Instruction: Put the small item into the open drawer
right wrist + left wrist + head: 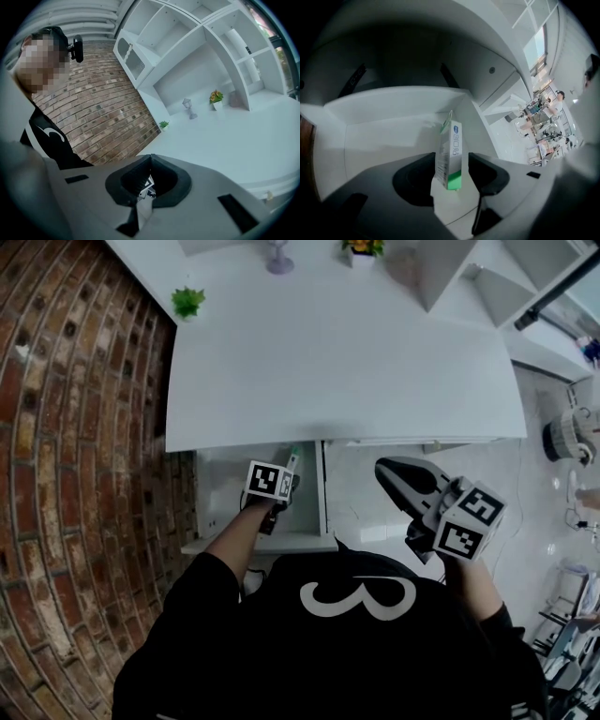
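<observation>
A small white and green box (451, 152) stands upright between the jaws of my left gripper (451, 158); a narrow gap shows on its right side, and the pads are not pressing it. Box and gripper hang inside the open white drawer (389, 129). In the head view the left gripper (289, 476) reaches into that drawer (322, 493) under the desk's left front, with the box (292, 463) at its tip. My right gripper (384, 470) hovers right of the drawer, below the desk edge. It is shut and empty, jaws meeting at the tip (149, 158).
The white desk top (337, 362) lies above the drawer, with a small green plant (187, 302), a flower pot (362, 249) and a small ornament (278, 259) at its far edge. A brick wall (75, 427) closes the left side. White shelves (201, 42) rise behind the desk.
</observation>
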The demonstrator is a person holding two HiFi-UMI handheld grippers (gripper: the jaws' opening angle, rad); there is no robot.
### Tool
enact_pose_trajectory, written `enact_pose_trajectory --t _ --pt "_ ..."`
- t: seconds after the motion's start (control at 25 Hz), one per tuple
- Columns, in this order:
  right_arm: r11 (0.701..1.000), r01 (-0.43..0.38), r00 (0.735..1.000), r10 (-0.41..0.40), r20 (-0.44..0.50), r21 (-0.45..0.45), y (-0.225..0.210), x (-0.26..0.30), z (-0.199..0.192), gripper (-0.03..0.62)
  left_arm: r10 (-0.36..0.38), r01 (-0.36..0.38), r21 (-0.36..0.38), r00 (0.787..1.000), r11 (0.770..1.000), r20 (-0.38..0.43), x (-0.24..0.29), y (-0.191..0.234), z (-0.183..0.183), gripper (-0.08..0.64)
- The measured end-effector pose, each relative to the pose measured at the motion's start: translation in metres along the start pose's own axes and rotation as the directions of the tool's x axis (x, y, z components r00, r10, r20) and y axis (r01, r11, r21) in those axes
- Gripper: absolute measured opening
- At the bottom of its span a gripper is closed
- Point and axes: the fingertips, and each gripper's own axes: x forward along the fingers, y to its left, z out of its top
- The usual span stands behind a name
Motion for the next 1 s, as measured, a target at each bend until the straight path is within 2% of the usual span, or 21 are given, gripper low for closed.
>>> enact_pose_trajectory --t 0.12,0.2,0.4,0.52,0.6,0.68,0.72,0.8,1.0 --pt "1.0 0.012 1.0 -0.012 0.012 0.0 0.011 0.0 0.001 0.011 -0.034 0.034 -0.028 0.999 0.999 0.018 -0.008 -0.001 0.002 0.267" --pt "1.0 0.017 1.0 -0.017 0.016 -0.006 0.021 -0.001 0.0 0.011 -0.042 0.042 -0.019 0.998 0.999 0.046 -0.02 -0.002 0.006 0.308" --pt "1.0 0.016 1.0 -0.016 0.026 0.005 0.048 -0.001 -0.006 0.011 -0.068 0.061 0.052 0.989 0.997 0.134 -0.064 -0.015 0.016 0.325" --pt "1.0 0.025 0.999 -0.026 0.04 0.012 0.06 0.001 -0.01 0.009 -0.077 0.055 0.106 0.974 0.993 0.213 -0.104 -0.028 0.025 0.313" --pt "0.999 0.034 0.998 -0.035 0.047 0.016 0.066 0.001 -0.016 0.009 -0.09 0.043 0.165 0.953 0.985 0.29 -0.139 -0.044 0.034 0.275" --pt "0.999 0.037 0.998 -0.039 0.052 0.031 0.072 0.001 -0.022 0.009 -0.125 0.047 0.215 0.923 0.976 0.365 -0.175 -0.065 0.041 0.254" --pt "0.999 0.037 0.998 -0.039 0.053 0.04 0.076 0.001 -0.026 0.009 -0.152 0.06 0.234 0.906 0.97 0.394 -0.193 -0.076 0.041 0.232" --pt "0.998 0.035 0.998 -0.038 0.054 0.053 0.086 0.003 -0.031 0.009 -0.211 0.097 0.268 0.874 0.958 0.439 -0.225 -0.095 0.038 0.142" --pt "0.999 0.013 0.996 -0.016 0.085 0.035 0.118 0.001 -0.032 0.009 -0.327 0.198 0.289 0.788 0.937 0.522 -0.297 -0.13 0.024 0.046"
